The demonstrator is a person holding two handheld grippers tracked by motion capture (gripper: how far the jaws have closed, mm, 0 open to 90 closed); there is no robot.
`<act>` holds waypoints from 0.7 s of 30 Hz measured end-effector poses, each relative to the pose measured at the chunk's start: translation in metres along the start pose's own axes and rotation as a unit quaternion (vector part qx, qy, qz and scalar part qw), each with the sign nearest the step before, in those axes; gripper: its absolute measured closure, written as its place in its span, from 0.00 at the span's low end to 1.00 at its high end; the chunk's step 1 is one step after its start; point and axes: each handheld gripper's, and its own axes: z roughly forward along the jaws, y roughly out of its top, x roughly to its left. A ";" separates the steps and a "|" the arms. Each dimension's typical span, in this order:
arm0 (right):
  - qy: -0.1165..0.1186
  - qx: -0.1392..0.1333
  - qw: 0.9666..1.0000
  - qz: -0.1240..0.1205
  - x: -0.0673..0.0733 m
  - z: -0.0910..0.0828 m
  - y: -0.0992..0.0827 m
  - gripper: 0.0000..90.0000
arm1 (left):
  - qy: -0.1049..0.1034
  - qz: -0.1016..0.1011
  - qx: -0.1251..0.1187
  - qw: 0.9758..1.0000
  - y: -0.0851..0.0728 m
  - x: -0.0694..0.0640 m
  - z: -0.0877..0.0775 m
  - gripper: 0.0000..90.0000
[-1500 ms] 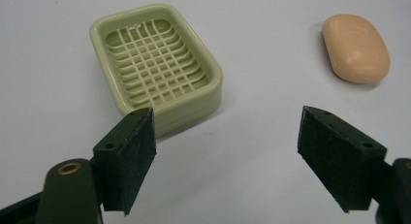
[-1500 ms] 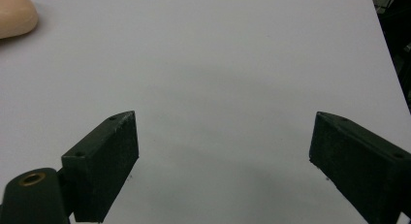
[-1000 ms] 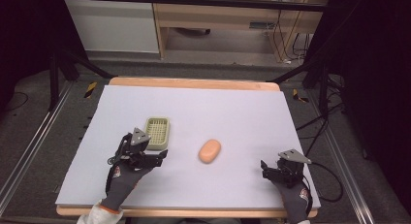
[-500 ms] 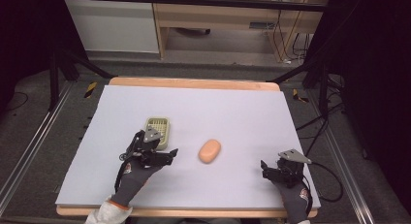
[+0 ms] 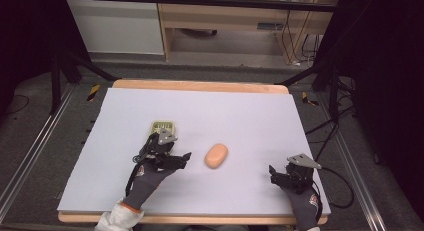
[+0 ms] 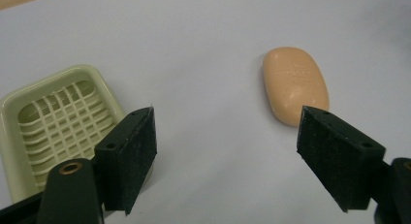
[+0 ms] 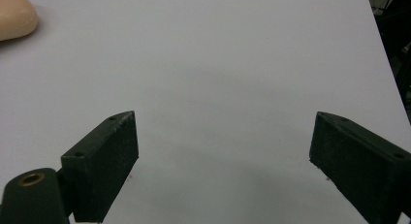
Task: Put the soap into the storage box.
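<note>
The peach-coloured oval bar of soap point(image 6: 295, 85) lies flat on the white-topped table point(image 5: 240, 111), near the left claw point(image 6: 228, 151) and not touching it. In the left gripper view the soap sits just beyond the tip of one black jaw, outside the gap. That claw stands wide apart, with nothing between its jaws but bare table. The soap's upper face carries a faint embossed stamp; its letters are too soft to read.

On the far side of the left claw from the soap sits the pale green plastic soap dish with a slotted grid floor point(image 6: 63, 122). It is well apart from the soap. Its near corner is hidden behind the other jaw and its outer edge is cut off by the frame. In the high view most of the dish point(image 5: 163, 127) is covered by the left claw point(image 5: 175, 158) and its grey plate, so just the far rim shows. No label can be made out on it.

The right claw point(image 7: 223, 151) is also spread wide and holds nothing. It hangs over the table well away from the soap point(image 7: 14, 15), which is cut off at the corner of the right gripper view. From above, the right claw point(image 5: 282, 176) sits near the table's front edge, on the opposite side of the soap point(image 5: 216, 155) from the dish.
</note>
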 end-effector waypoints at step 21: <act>0.001 -0.001 1.000 0.002 0.000 0.000 0.000 0.12 | -0.015 0.019 0.010 1.000 0.021 -0.022 0.021 0.24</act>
